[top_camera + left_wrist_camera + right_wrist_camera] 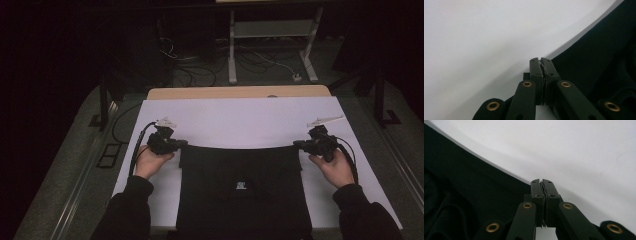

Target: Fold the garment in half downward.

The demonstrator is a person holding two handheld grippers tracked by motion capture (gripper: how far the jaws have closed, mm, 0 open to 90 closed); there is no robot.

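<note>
A black garment (240,210) with a small white mark (241,185) lies flat on a white sheet (240,117), hanging over the near edge. My left gripper (182,143) is at its far left corner and my right gripper (296,144) at its far right corner. The far hem runs taut between them in a shallow curve. In the left gripper view the jaws (540,60) are pressed together where the black cloth (599,55) ends. In the right gripper view the jaws (540,180) are likewise closed at the cloth's (461,190) edge. Each seems to pinch a corner.
The white sheet covers a wooden table (240,92), with bare sheet beyond the garment and on both sides. Behind the table are floor cables (195,70) and a white metal stand (272,45). A person's hands and dark sleeves enter from the bottom.
</note>
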